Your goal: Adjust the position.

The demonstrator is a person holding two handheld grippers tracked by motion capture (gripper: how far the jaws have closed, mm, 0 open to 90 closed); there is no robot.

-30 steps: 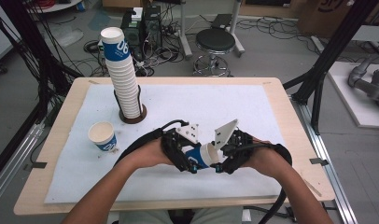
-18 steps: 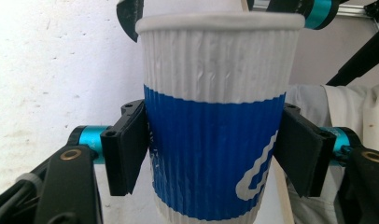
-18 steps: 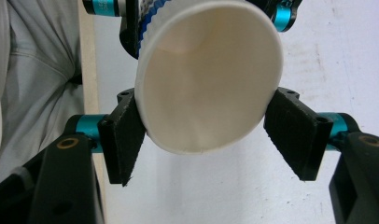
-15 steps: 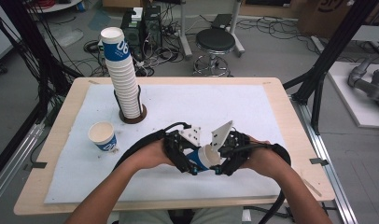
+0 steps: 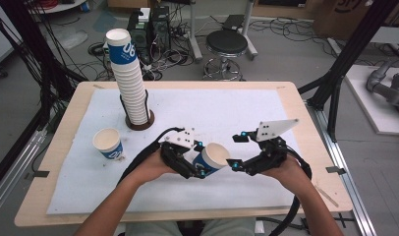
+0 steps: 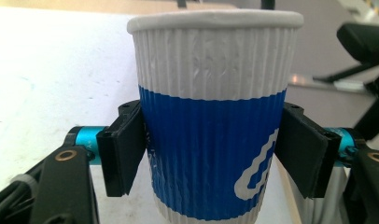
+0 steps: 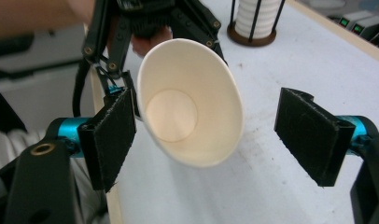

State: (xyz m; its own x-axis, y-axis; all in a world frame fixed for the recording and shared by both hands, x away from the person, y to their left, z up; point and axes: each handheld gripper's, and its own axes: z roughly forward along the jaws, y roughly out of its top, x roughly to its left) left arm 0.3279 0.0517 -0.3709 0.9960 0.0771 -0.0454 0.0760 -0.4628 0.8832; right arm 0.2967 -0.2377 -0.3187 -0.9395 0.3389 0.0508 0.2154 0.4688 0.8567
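Observation:
A blue-and-white ribbed paper cup (image 5: 212,157) lies tilted in my left gripper (image 5: 200,167), its mouth turned toward the right gripper. In the left gripper view both black pads (image 6: 124,149) press on the blue band of the cup (image 6: 211,140); these jaws have just been opening a little, with the cup still held between them. My right gripper (image 5: 237,164) stands just right of the cup's mouth. Its jaws have just been opening and now stand wide in the right gripper view (image 7: 206,135); the empty cup (image 7: 187,116) faces them, untouched by the pads.
A tall stack of the same cups (image 5: 131,83) stands in a wire holder at the back left. One loose cup (image 5: 108,142) stands upright at the left. A white mat (image 5: 237,108) covers the wooden table. A stool (image 5: 231,44) stands beyond the far edge.
My right gripper has let go of the cup, opened wide and drawn off to the right. The cup stays in my left gripper, which has shifted slightly.

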